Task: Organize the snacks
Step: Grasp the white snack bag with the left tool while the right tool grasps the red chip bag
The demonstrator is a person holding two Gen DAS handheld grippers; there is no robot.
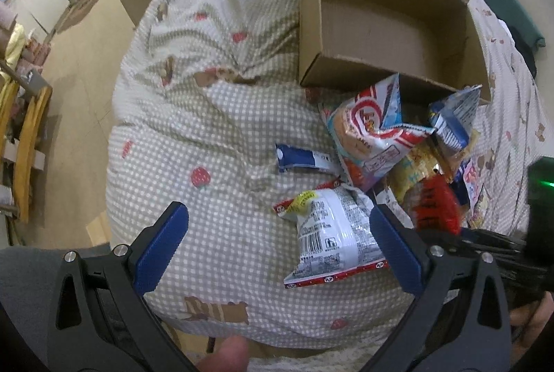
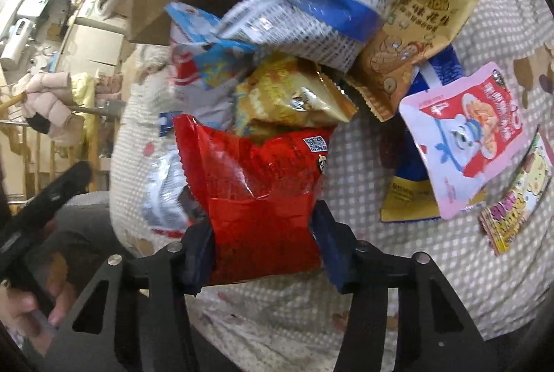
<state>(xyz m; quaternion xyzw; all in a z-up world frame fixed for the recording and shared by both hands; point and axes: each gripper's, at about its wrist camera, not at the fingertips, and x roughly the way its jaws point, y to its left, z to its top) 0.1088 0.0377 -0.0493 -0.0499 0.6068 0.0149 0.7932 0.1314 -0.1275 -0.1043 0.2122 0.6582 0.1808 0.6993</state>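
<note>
A: Two grippers over the bed (image 1: 214, 129). What does each one have?

B: Left gripper (image 1: 277, 233) has nothing. Its blue fingers (image 1: 162, 250) stand wide apart above the checked quilt, and the white bag (image 1: 329, 237) lies between them, near the right-hand finger; I cannot tell whether it touches.

A: How does that bag lie?

B: Flat, back side up with the barcode showing. Its long axis runs from the red-edged seam nearest the camera up and away toward the pile.

A: And the right gripper (image 2: 265, 247)?

B: Clamped on the red bag (image 2: 256, 192). A finger presses on each side of the lower half, and the foil creases between them. The long axis points away from the camera along the fingers, with the serrated top seam at the far end.

A: Where is the rest?

B: Heaped just beyond the red bag: a gold bag (image 2: 294, 95), a blue-and-white bag (image 2: 311, 22) on top, a tan peanut bag (image 2: 408, 43) tilted to the right. A pink pouch (image 2: 464, 136) and a small yellow packet (image 2: 516, 195) lie flat on the quilt further right, apart from the heap.

A: The box (image 1: 384, 22)?

B: Open, on the bed behind the heap, nothing visible inside. One red-and-white bag (image 1: 370, 133) leans against its near wall.
</note>
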